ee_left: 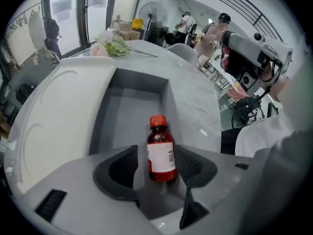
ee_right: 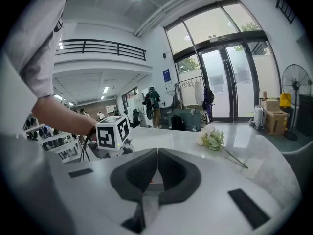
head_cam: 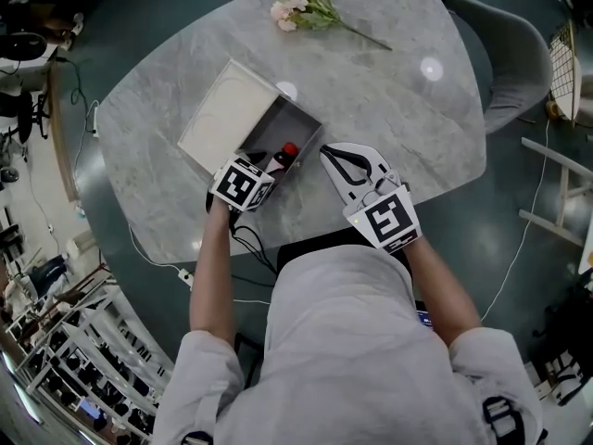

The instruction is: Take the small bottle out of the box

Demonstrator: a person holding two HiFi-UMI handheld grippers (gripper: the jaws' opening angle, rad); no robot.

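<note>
The left tongs (ee_left: pixel 159 153) point steeply down into the grey square box (head_cam: pixel 298 119), spread around the small brown bottle (head_cam: pixel 284 156) with a red cap. The right tongs (ee_right: pixel 157 155), pressed together, hover beside the box over the marbled counter (head_cam: pixel 389 109)

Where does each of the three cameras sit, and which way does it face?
Head view: on the head, steeply down on table, box, torso, left gripper, right gripper.
Left gripper view: along its open jaws into the box, small bottle between them.
Right gripper view: roughly level across the table over shut jaws; left forearm shows.
Shared: the flowers appear in all three.
</note>
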